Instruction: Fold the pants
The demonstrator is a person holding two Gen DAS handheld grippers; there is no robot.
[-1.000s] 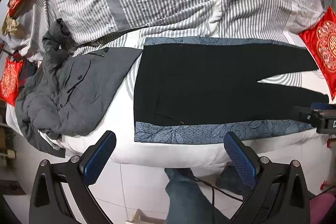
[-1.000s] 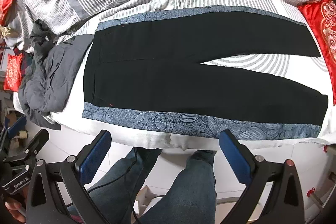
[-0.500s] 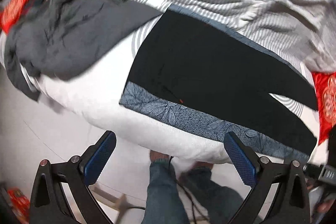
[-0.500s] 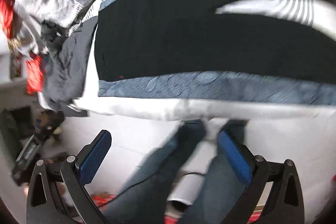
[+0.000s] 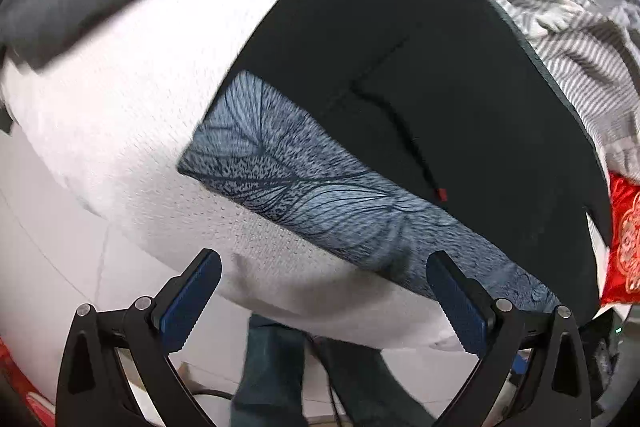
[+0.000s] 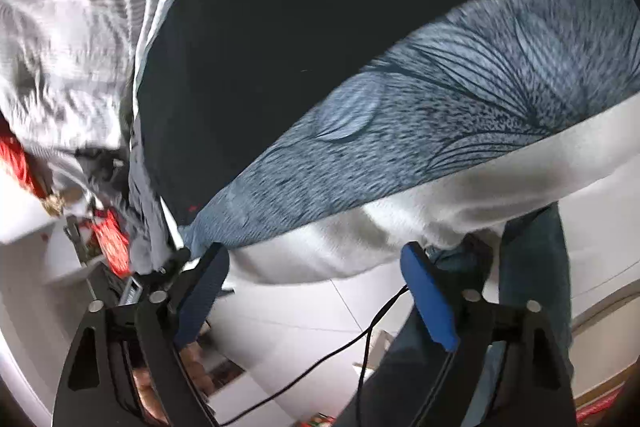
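The black pants [image 5: 420,75] are lying flat on the bed [image 5: 132,131], over a blue-grey leaf-patterned cloth [image 5: 304,187], with a small red tag [image 5: 441,193] showing near a seam; no writing on it can be read. The left gripper [image 5: 324,299] is hovering off the mattress edge, its blue-padded fingers [image 5: 192,299] spread apart and gripping nothing. The right gripper [image 6: 316,299] is likewise hanging below the bed edge, fingers [image 6: 428,303] wide and empty. A red embroidered cushion [image 5: 628,247] is sitting beside the pants; its pattern is illegible.

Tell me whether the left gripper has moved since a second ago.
Yes. The left gripper has closed in on the bed's near edge: the black pants and blue patterned cloth now loom larger, toward the waist end.
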